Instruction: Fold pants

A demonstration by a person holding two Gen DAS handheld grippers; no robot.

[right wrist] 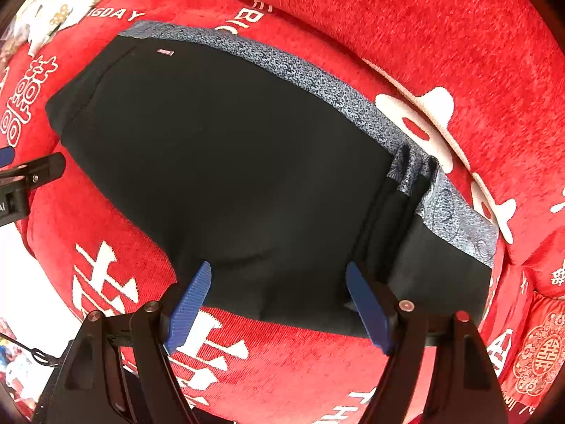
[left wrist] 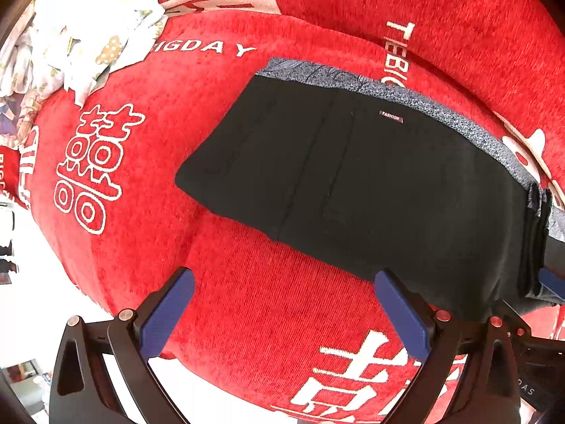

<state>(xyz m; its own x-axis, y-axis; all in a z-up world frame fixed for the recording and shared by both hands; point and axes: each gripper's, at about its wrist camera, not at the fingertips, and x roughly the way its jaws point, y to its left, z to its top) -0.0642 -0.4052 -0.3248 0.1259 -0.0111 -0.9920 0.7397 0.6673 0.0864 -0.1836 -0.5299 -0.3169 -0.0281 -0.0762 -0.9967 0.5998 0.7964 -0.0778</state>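
In your left wrist view, the left gripper (left wrist: 284, 312) hangs over the red cover (left wrist: 226, 282) with its jaws spread wide and nothing between them. The blue pads (left wrist: 166, 318) frame only red fabric with white lettering. The black pants (left wrist: 353, 176) lie folded flat beyond the jaws, up and to the right, with a grey patterned band (left wrist: 441, 113) running along their far edge and a small label (left wrist: 391, 117) near it. The right-hand pad sits just at the near edge of the pants; whether it touches them you cannot tell. A crumpled floral cloth (left wrist: 81, 35) lies at the upper left.

In your right wrist view, the right gripper (right wrist: 279, 305) also stands with its jaws wide, pointing down over the near edge of the pants (right wrist: 229, 159). Black fabric fills the gap between the pads, but they do not press on it. At the right, stacked folded layers (right wrist: 399, 212) show their edges beside the patterned band (right wrist: 317, 77). Part of the left gripper (right wrist: 24, 183) shows at the left edge.
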